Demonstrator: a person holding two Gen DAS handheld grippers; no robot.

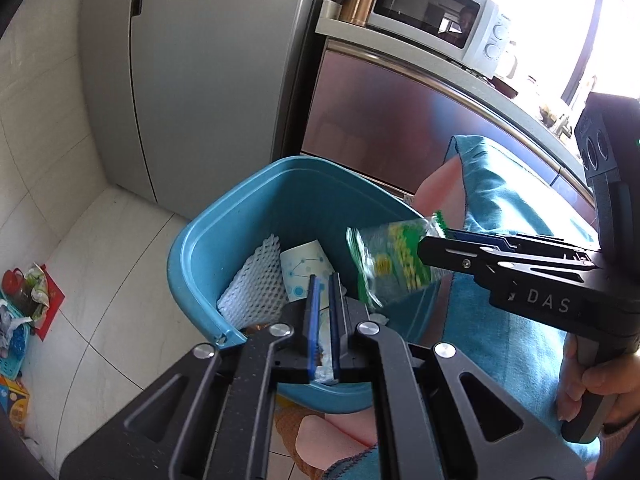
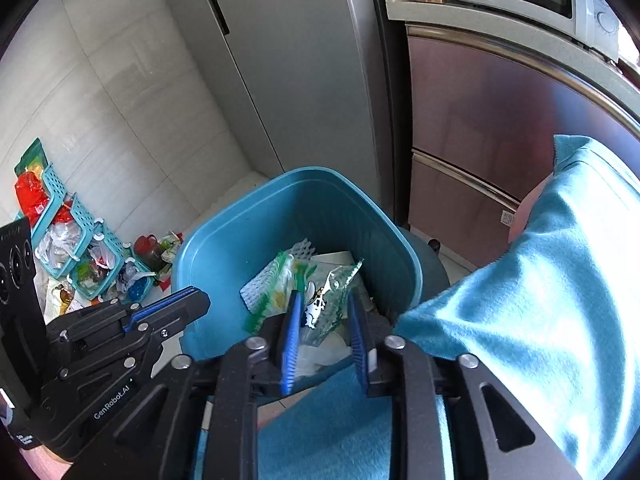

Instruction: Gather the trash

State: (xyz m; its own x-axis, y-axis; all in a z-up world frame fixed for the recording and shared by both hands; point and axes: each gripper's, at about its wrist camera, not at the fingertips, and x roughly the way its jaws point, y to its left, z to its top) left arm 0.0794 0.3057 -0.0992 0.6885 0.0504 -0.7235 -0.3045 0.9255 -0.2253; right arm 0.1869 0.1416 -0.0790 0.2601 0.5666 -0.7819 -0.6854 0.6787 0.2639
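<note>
Fingers of the right gripper [image 2: 325, 332] stand apart over the blue bin [image 1: 208, 240], with the green wrapper [image 1: 394, 264] loose between them. Left gripper [image 1: 325, 312] fingers are nearly together, and whether they grip anything I cannot tell. Foam net [image 1: 256, 280] lies inside the bin.

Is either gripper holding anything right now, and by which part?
The plastic wrapper hangs off the right gripper by its green-edged end, over the bin; whether the parted jaws actually clamp it cannot be told. The left gripper holds nothing.
</note>
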